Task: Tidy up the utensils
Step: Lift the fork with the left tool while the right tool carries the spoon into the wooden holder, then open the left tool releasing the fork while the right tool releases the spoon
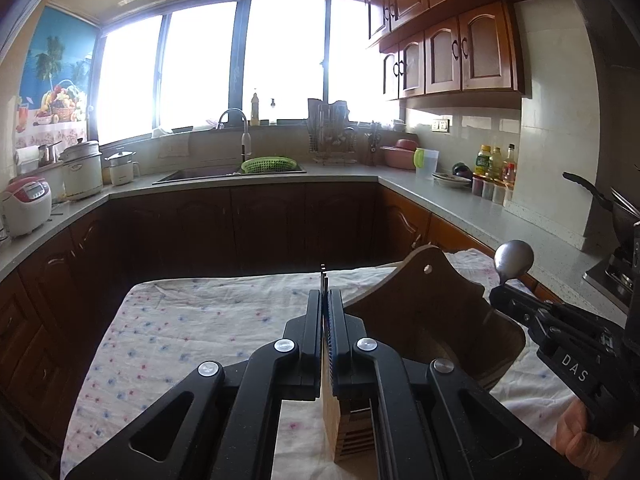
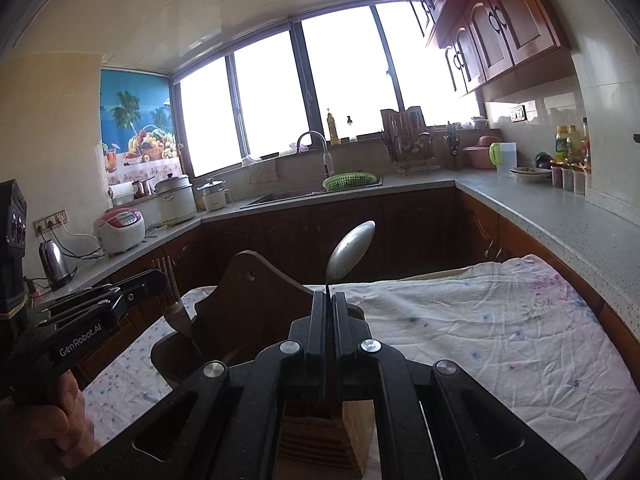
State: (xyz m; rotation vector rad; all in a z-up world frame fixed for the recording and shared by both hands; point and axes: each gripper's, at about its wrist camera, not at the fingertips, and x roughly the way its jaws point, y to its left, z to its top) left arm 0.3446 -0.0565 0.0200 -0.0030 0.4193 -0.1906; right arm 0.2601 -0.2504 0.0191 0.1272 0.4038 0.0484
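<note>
Bright windows (image 1: 248,64) glare above a grey counter (image 1: 460,204) and brown wall cabinets (image 1: 448,52).

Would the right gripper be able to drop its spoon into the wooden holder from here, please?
Probably yes. The right gripper grips the spoon directly above the wooden holder, whose open top looks unobstructed; the left gripper sits off to the side.

Home kitchen. U-shaped grey surface (image 1: 460,204) over dark wood cabinets, sink (image 1: 200,174) with gooseneck tap (image 1: 236,120) under wide windows (image 1: 280,60). Rice cookers (image 1: 26,206), dish rack (image 1: 332,132), oil bottles (image 1: 496,160), wall cupboards (image 1: 452,60).
</note>
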